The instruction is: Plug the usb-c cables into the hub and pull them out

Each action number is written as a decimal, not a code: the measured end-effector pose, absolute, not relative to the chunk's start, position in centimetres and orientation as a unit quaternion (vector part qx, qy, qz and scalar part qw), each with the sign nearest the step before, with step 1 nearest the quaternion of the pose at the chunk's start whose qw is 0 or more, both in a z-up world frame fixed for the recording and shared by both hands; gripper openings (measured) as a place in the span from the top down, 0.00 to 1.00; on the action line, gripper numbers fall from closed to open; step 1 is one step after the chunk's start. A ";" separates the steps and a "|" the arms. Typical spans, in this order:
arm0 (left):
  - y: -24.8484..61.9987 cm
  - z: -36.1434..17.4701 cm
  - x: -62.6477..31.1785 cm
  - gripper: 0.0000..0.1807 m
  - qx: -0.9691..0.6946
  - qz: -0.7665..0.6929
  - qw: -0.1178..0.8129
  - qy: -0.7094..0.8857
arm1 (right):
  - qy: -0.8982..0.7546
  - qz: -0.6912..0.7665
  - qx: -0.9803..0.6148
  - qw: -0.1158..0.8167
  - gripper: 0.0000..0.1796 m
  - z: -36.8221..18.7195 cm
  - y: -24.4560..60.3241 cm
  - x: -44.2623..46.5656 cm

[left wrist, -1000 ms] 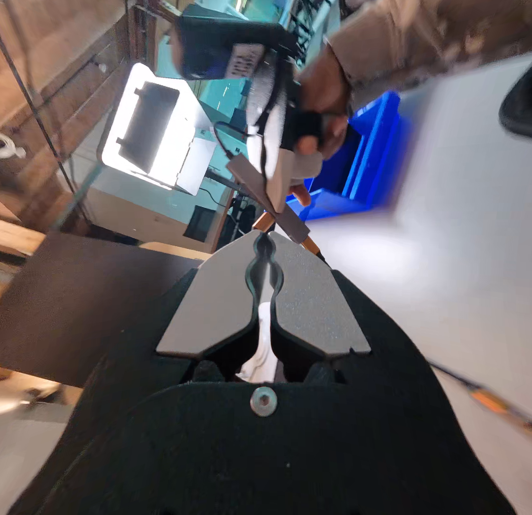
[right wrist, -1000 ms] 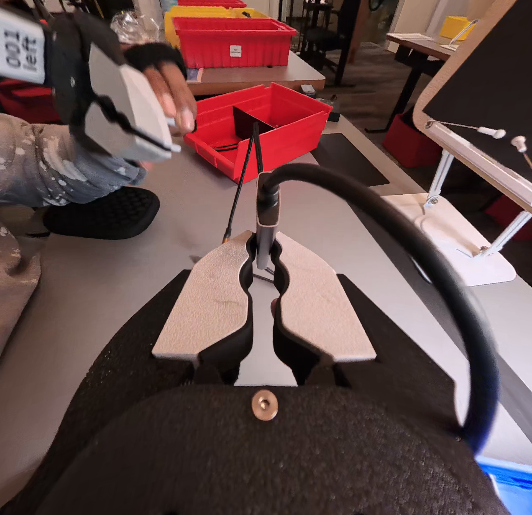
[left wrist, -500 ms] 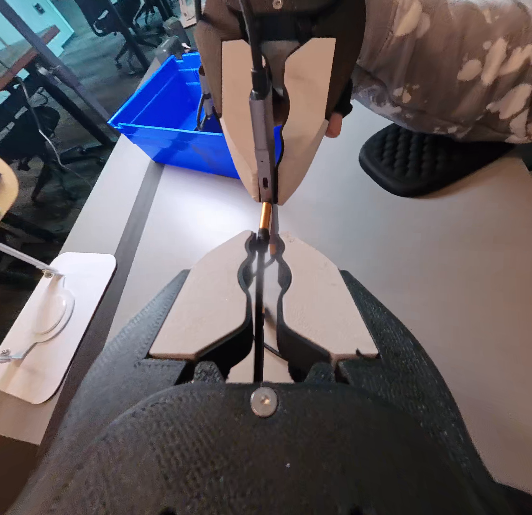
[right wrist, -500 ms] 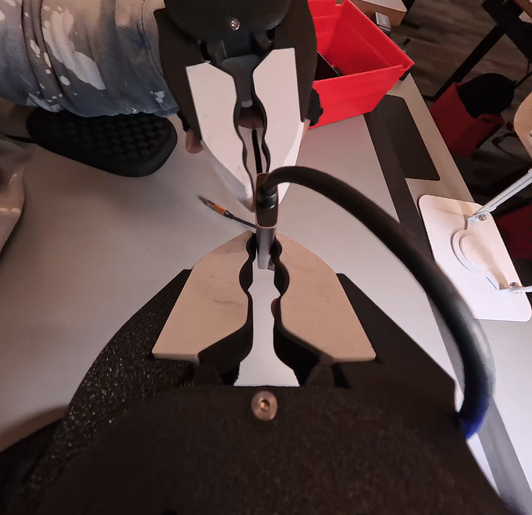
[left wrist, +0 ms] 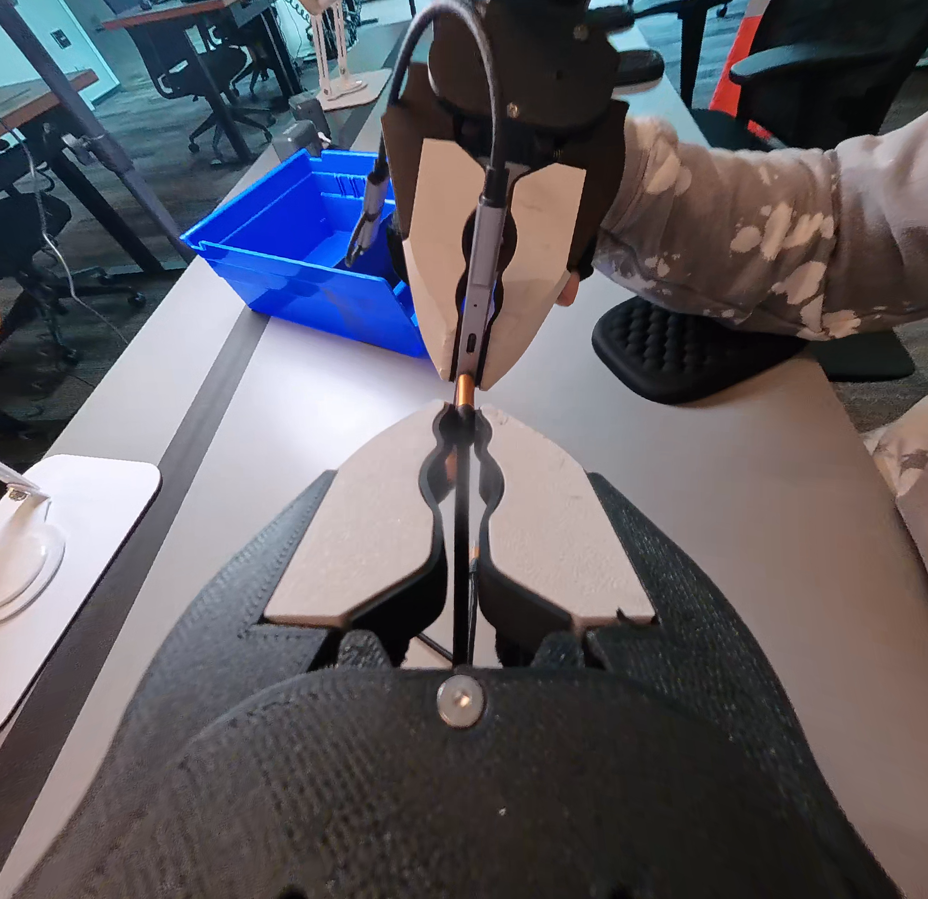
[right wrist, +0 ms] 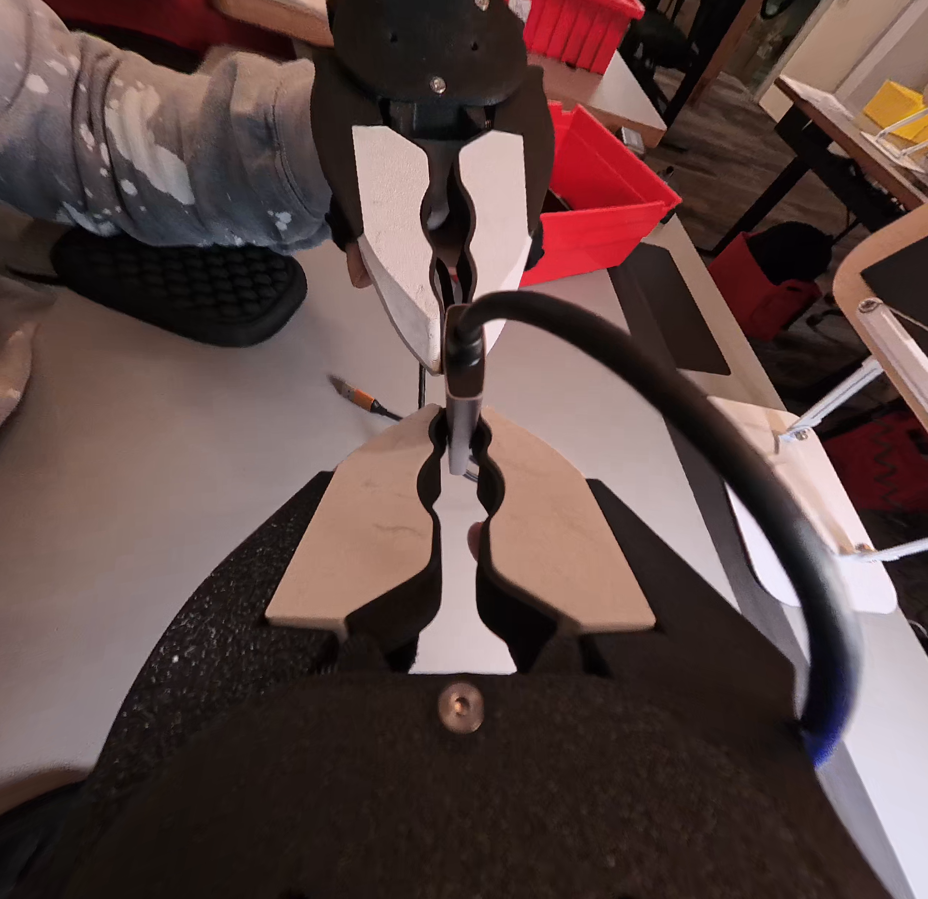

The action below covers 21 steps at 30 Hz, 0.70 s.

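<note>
**Grey desk, two tongs tip to tip**

Grey laminate covers the desk (left wrist: 281,423), smooth and bare in the middle, with a dark strip (left wrist: 211,423) running along it near one edge. Above that middle the two tools face each other. The left tongs (left wrist: 461,413) are closed on a thin black cable (left wrist: 461,548), whose orange plug (left wrist: 464,389) juts just past the tips. The right tongs (right wrist: 458,423) are clamped on a slim grey hub (left wrist: 482,267), held edge-on; its thick black lead (right wrist: 703,398) arcs up and over the tool. From the left wrist view the plug sits at the hub's lower end, touching it or partly in; how deep it goes I cannot tell. An open port shows on the hub's narrow side just above.

A second orange plug (right wrist: 359,395) lies loose on the desk near the tongs. A blue bin (left wrist: 301,282) stands behind the right tongs, with a grey connector (left wrist: 371,212) hanging over it. A red bin (right wrist: 602,207) stands at the other end, beyond the left tongs. A black dimpled pad (left wrist: 703,352) lies under a mottled grey sleeve (left wrist: 753,232). White stand bases (left wrist: 65,548) rest at the desk's far side past the strip.

Around it is an office: more desks, black swivel chairs (left wrist: 211,71) on dark carpet, another red bin (right wrist: 567,11) and a yellow box (right wrist: 899,101) farther off.
</note>
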<state>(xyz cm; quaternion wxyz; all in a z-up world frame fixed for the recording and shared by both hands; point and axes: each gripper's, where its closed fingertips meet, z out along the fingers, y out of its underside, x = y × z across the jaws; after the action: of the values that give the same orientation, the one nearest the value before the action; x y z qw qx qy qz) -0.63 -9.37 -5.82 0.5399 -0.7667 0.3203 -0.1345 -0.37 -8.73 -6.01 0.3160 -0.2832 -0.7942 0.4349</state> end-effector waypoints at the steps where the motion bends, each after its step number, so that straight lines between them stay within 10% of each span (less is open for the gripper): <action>1: -9.4 -5.5 -0.6 0.96 -0.764 -0.138 0.545 0.317 | -0.789 0.446 -0.282 0.315 0.95 -5.8 -8.8 -0.4; 21: -8.7 -5.7 -1.0 0.96 -0.762 -0.138 0.559 0.297 | -0.776 0.453 -0.295 0.325 0.95 -6.4 -8.3 -1.2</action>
<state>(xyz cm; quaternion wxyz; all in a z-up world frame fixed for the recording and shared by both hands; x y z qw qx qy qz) -0.99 -8.68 -5.65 0.5588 -0.7619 0.2971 -0.1381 -1.19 -8.28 -6.43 0.3247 -0.2950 -0.7763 0.4526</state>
